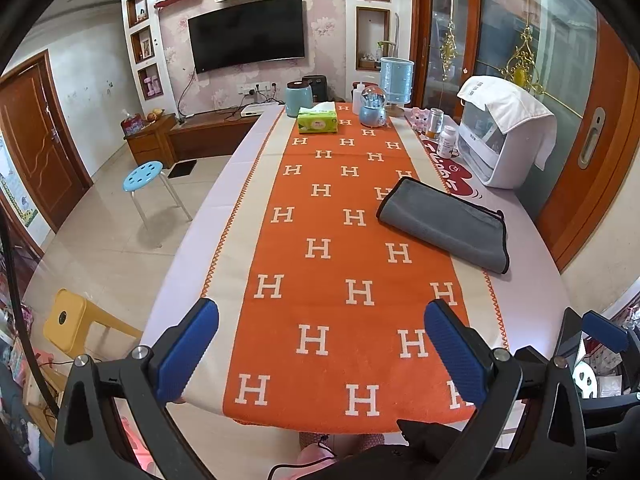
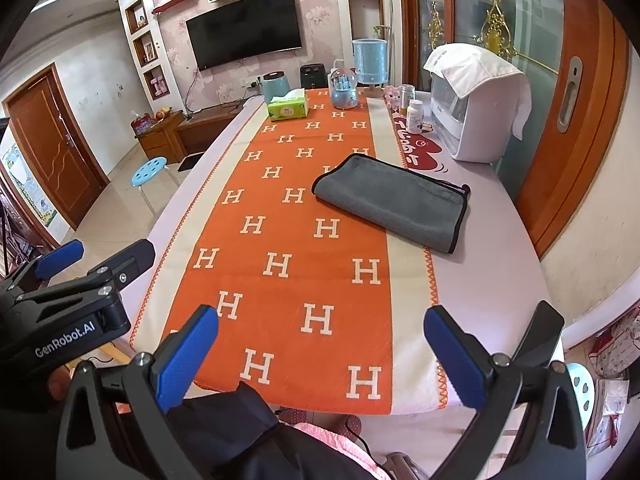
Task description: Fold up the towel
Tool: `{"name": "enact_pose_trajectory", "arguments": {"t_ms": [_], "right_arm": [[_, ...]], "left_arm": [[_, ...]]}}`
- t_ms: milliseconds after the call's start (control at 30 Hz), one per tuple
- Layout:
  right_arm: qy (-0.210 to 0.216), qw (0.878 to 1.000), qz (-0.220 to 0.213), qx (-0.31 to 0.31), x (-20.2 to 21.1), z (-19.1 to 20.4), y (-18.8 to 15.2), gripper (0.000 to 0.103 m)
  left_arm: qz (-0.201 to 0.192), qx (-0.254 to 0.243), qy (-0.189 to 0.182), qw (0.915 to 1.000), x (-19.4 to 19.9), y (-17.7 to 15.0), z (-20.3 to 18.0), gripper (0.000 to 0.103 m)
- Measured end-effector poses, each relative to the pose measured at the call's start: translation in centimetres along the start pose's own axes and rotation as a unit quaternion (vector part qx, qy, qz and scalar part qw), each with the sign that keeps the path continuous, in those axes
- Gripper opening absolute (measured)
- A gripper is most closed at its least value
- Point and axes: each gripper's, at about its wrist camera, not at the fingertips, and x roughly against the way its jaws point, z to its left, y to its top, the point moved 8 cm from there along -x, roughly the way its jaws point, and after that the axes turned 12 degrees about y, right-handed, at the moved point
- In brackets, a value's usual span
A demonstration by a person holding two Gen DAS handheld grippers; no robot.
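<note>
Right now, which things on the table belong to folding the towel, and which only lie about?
For the job:
grey towel
left hand-held gripper, open
right hand-held gripper, open

Lying about:
tissue box
pill bottle
snow globe
white appliance

The near stretch of the orange H-patterned runner (image 1: 320,272) lay bare from the front edge of the surface (image 1: 240,168) up to the folded grey towel with black edging (image 1: 444,224), leaving open passage. The towel sat toward the runner's right side, partly over its cream border; left of the towel the runner stayed open. Beyond the towel, the white appliance draped with a white cloth (image 1: 508,136) blocked the right side. Farther beyond stood white pill bottles (image 1: 447,142), a green tissue box (image 1: 318,120) and a pale blue snow globe (image 1: 373,110), crowding the far end.
</note>
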Motion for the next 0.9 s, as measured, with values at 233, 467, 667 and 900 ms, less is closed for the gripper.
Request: {"name": "enact_pose_trajectory", "arguments": {"t_ms": [233, 467, 667, 900], "right_arm": [[0.0, 1.0, 0.003, -0.001, -0.4, 0.2, -0.1, 0.103], [0.0, 1.0, 0.003, -0.001, -0.4, 0.1, -0.1, 0.103], [-0.001, 1.0, 0.005, -0.002, -0.8, 0.1, -0.1, 0.103], [-0.003, 1.0, 0.008, -0.006, -1.4, 0.1, -0.4, 0.103]], "left_arm": [[0.0, 0.001, -0.001, 1.0, 0.0, 0.0, 0.0, 0.102], [0.0, 0.001, -0.001, 1.0, 0.0, -0.1, -0.1, 0.102], [0.002, 0.001, -0.001, 1.0, 0.0, -0.1, -0.1, 0.102], [0.004, -0.001, -0.002, 1.0, 0.0, -0.3, 0.1, 0.102]]}}
